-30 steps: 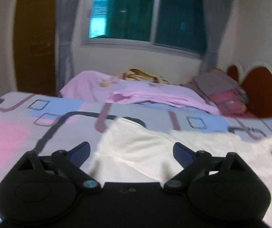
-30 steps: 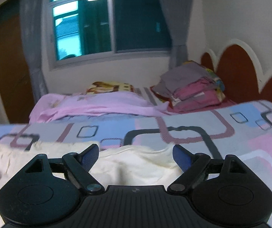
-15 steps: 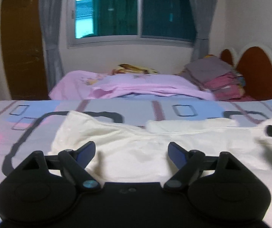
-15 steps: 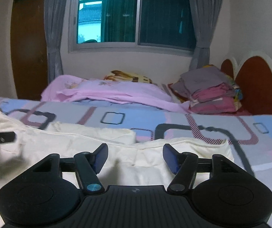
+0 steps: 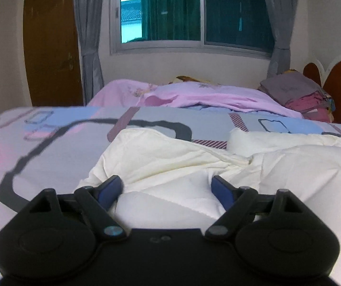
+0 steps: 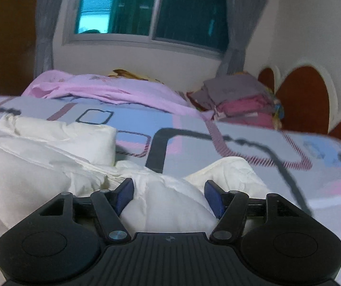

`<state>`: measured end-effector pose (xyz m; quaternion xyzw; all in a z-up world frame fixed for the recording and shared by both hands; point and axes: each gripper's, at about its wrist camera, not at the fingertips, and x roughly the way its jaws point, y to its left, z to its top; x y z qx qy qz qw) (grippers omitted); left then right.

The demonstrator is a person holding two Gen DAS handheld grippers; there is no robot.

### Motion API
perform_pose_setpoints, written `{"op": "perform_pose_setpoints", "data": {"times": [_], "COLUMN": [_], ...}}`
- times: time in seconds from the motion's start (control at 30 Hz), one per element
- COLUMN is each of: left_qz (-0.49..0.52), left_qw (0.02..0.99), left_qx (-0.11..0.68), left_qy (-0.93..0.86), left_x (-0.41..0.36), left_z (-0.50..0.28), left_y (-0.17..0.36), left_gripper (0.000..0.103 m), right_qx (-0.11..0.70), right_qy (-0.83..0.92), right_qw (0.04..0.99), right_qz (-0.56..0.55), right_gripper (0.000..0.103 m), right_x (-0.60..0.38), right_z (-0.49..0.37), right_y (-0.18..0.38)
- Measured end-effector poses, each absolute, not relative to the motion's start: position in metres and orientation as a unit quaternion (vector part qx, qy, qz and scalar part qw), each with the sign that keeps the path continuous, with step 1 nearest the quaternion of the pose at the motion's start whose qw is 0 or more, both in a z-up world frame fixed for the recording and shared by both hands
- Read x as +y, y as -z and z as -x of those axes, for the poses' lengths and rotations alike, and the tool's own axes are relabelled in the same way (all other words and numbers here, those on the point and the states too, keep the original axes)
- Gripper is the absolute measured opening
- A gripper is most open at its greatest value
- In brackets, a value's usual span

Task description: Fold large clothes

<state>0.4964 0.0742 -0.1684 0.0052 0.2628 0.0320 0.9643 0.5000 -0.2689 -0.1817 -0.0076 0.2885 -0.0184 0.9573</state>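
Left wrist view: our left gripper [image 5: 167,188] and right gripper [image 6: 168,194] both straddle the cream garment [image 5: 182,164] lengthwise along the bed's [image 5: 51,147] near edge, jaws just reopening slightly, unclamped.

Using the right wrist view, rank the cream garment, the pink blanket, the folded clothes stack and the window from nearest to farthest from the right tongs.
1. Cream garment: bunched between the right tongs.
2. Pink blanket and folded clothes stack: blanket back left, stack back right by the headboard; too close to call.
3. Window: on the far wall.

Sitting wide open beyond the cream jacket [image 5: 170,162]: patterned bedspread [image 5: 51,143]; blocking far right, folded clothes pile [image 6: 242,95].
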Motion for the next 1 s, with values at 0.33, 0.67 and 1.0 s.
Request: {"op": "perform_pose_setpoints", "data": {"times": [0.33,0.67,1.0], "left_qz": [0.007,0.034,0.000], "left_qw": [0.951,0.963,0.944], "left_qx": [0.307,0.267,0.329], "left_qy": [-0.022,0.034,0.016], "left_x": [0.079,0.048,0.022], "left_z": [-0.500,-0.450,-0.447], "left_y": [0.163,0.109,0.151], "left_gripper": [0.084,0.089,0.088], "right_qx": [0.323,0.257,0.315], "right_qy": [0.006,-0.046,-0.019], "right_qw": [0.944,0.964,0.949], "right_qz": [-0.070,-0.049,-0.031], "right_gripper": [0.072,0.072,0.072], "right_x": [-0.290,-0.231,-0.213], "right_z": [-0.500,-0.447,-0.449], "right_y": [0.166,0.107,0.152]}}
